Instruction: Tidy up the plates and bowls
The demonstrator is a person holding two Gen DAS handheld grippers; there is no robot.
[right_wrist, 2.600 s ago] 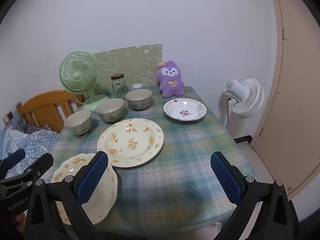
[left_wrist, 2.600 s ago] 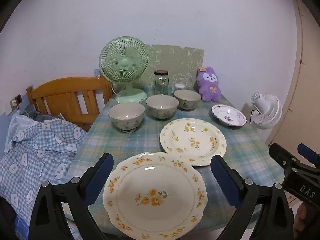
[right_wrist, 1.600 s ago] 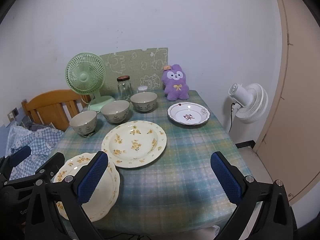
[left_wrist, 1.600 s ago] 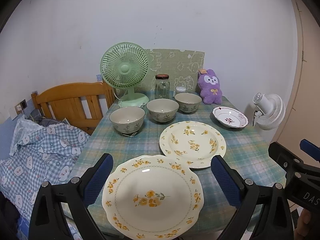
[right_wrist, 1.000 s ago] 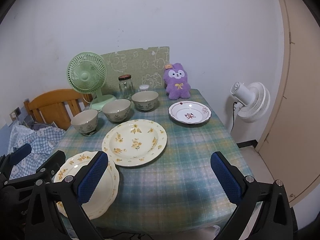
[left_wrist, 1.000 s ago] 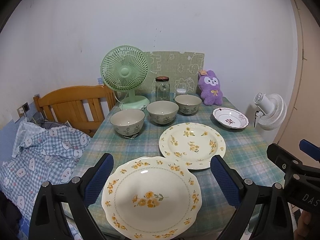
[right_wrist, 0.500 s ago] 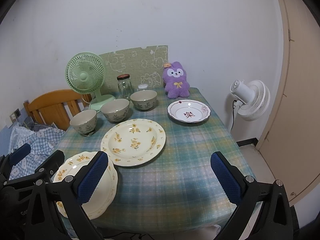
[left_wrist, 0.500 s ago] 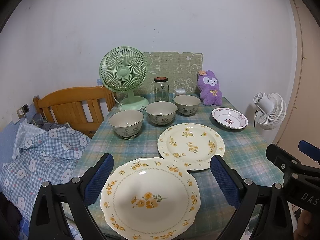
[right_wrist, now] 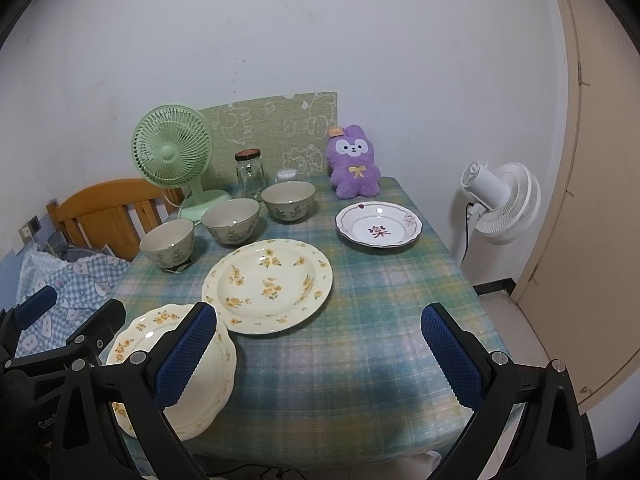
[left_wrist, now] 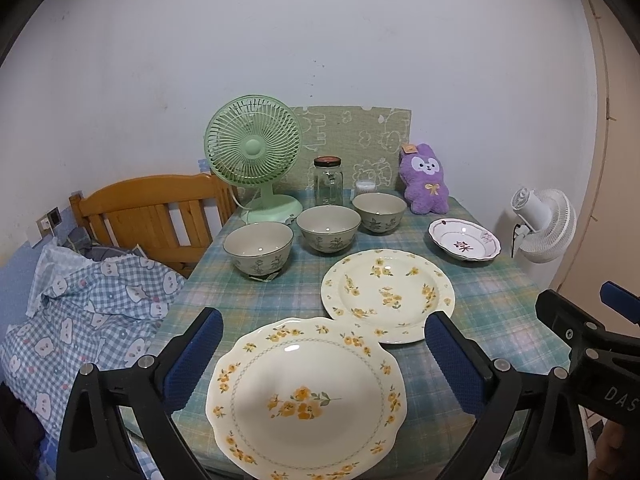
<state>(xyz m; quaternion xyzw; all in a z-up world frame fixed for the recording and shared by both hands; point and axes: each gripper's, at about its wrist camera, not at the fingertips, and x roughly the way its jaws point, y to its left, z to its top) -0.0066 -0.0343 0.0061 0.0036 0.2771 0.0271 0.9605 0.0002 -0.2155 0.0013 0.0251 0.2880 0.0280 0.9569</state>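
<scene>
A scalloped cream plate with yellow flowers [left_wrist: 306, 396] lies at the table's near edge, between the fingers of my open left gripper [left_wrist: 320, 356]. It also shows in the right wrist view [right_wrist: 140, 340]. A larger round flowered plate [left_wrist: 387, 294] lies behind it. Three grey-green bowls stand in a row: left [left_wrist: 258, 248], middle [left_wrist: 328, 229], right [left_wrist: 379, 212]. A small white dish with a red flower [left_wrist: 464, 243] lies at the right. My right gripper [right_wrist: 320, 356] is open and empty above the table's near right part.
The table has a green plaid cloth [right_wrist: 360, 340]. At its back stand a green desk fan [left_wrist: 254, 156], a glass jar [left_wrist: 328, 186] and a purple plush toy [left_wrist: 426, 180]. A wooden headboard [left_wrist: 152, 208] and bedding are left; a white floor fan [right_wrist: 500, 200] is right.
Both grippers have drifted slightly back and up from the table, so the view has widened a little. Nothing on the table has moved. Both grippers have stayed open.
</scene>
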